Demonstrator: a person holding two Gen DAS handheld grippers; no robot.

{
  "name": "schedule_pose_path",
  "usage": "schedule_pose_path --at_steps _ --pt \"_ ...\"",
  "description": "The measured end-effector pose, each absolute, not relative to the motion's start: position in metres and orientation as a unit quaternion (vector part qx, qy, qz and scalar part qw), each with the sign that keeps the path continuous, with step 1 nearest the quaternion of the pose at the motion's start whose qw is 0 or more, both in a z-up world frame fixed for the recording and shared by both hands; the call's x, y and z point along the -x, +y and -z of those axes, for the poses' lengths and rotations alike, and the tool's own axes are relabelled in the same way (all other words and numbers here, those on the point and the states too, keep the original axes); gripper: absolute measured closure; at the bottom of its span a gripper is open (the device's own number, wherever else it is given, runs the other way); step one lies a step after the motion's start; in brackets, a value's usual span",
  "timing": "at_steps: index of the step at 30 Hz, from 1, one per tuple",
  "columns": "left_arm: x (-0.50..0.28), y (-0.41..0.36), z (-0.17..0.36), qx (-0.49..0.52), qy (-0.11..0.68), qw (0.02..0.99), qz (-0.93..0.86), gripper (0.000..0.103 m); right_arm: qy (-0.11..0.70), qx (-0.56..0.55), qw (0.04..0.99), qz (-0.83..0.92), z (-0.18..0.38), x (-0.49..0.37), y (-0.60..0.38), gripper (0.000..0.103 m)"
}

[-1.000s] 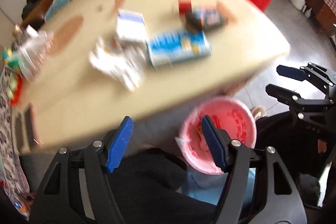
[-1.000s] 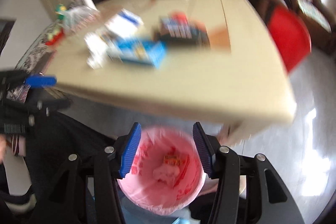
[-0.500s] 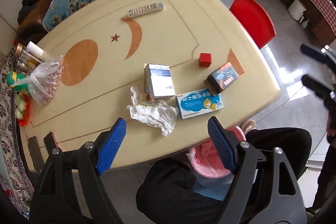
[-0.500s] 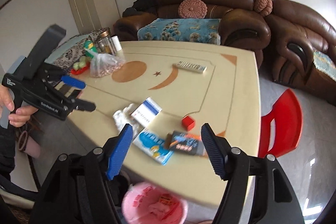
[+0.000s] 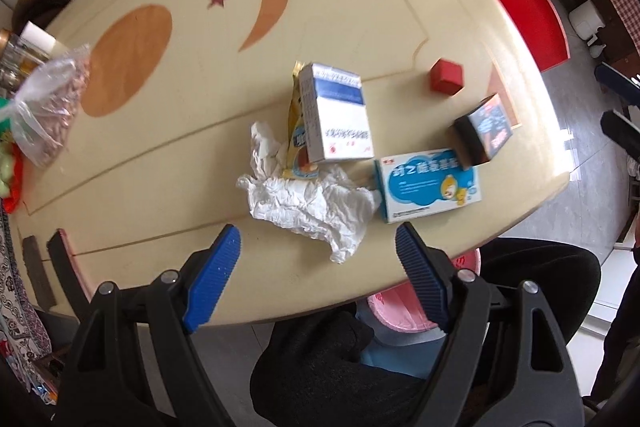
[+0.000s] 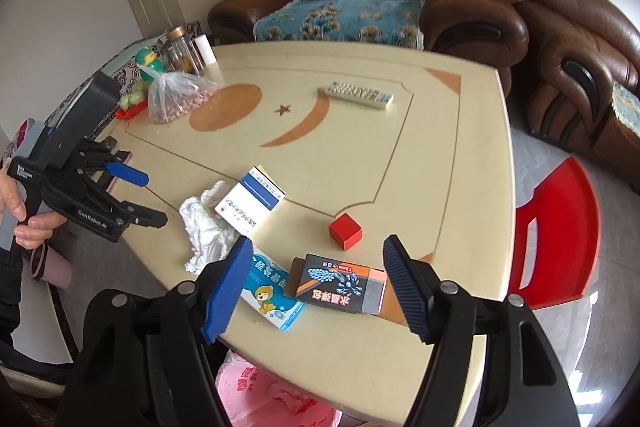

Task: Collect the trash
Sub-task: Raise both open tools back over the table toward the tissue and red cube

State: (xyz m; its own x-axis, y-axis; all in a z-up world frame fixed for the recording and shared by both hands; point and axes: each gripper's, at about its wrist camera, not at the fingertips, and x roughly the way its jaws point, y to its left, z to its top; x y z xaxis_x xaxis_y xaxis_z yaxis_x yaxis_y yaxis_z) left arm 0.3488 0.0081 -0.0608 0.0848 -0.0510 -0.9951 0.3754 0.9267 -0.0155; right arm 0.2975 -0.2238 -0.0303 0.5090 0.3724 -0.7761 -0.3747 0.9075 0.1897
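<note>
Both tools are empty — the left tool [image 5: 318, 275] gapes wide above the near tabletop [image 5: 360, 7] edge, the right tool [image 6: 318, 291] stands about half open. The crumpled tissue [image 5: 312, 203] lies just left of the blue medicine box [image 5: 430, 185] (a white-and-blue carton [image 5: 338, 113] touches the tissue's far side). The black box [image 6: 340, 283] leans on the blue box; the pink-lined bin [image 6: 276, 399] sits below the tabletop edge.

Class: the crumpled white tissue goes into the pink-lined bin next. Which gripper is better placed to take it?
Left. The left gripper hangs open right by the crumpled tissue; the right gripper frames the black box.
</note>
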Motion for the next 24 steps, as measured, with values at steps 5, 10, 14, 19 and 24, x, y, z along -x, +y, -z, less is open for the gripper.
schedule_pose_path --at_steps 5,10,14,19,24 --pt "-0.36 0.015 0.087 -0.11 0.681 0.71 0.142 0.025 0.461 0.002 0.861 -0.216 0.045 -0.314 -0.217 0.037" --pt "-0.367 0.016 0.106 -0.1 0.693 0.699 0.145 0.025 0.478 0.004 0.851 -0.217 0.061 -0.329 -0.211 0.037" --pt "-0.369 0.014 0.119 -0.099 0.701 0.689 0.153 0.025 0.491 0.003 0.844 -0.217 0.075 -0.342 -0.207 0.037" --pt "-0.372 0.014 0.136 -0.09 0.711 0.68 0.156 0.025 0.508 0.005 0.834 -0.218 0.095 -0.355 -0.201 0.037" --pt "-0.377 0.016 0.146 -0.083 0.716 0.675 0.159 0.025 0.525 0.015 0.824 -0.214 0.116 -0.37 -0.195 0.037"
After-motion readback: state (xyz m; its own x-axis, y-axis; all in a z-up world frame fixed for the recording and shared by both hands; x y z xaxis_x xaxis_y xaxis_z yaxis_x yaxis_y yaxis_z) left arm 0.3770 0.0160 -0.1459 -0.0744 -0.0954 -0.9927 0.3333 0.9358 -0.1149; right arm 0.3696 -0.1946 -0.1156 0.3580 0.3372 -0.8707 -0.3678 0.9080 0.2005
